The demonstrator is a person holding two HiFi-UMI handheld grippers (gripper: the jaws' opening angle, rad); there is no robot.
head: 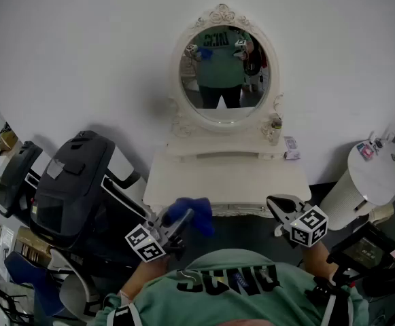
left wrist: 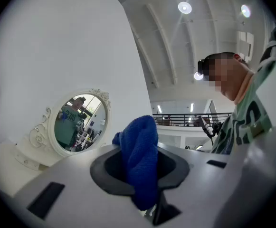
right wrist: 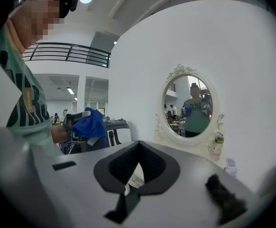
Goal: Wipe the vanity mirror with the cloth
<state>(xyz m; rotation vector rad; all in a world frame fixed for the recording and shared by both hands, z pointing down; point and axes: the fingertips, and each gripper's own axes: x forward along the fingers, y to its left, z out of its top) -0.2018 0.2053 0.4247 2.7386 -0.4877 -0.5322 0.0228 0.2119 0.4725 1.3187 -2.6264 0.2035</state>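
A white wall (head: 81, 60) is filling the background, and a white vanity table (head: 224, 175) is standing against it. A dark exercise machine (head: 68, 189) is sitting to the left of the table, and a round white side table (head: 381, 172) is standing to the right. The oval mirror (head: 226, 70) is rising upright from the back of the vanity table, reflecting the person in a green shirt. The left gripper (head: 183, 221) is hovering in front of the table's near edge, well apart from the mirror. Its jaws are clamping the blue cloth (left wrist: 140, 160), which is bunching up above them. The right gripper (head: 279, 208) is hanging near the table's front right corner, its jaws drawn together with nothing between them.
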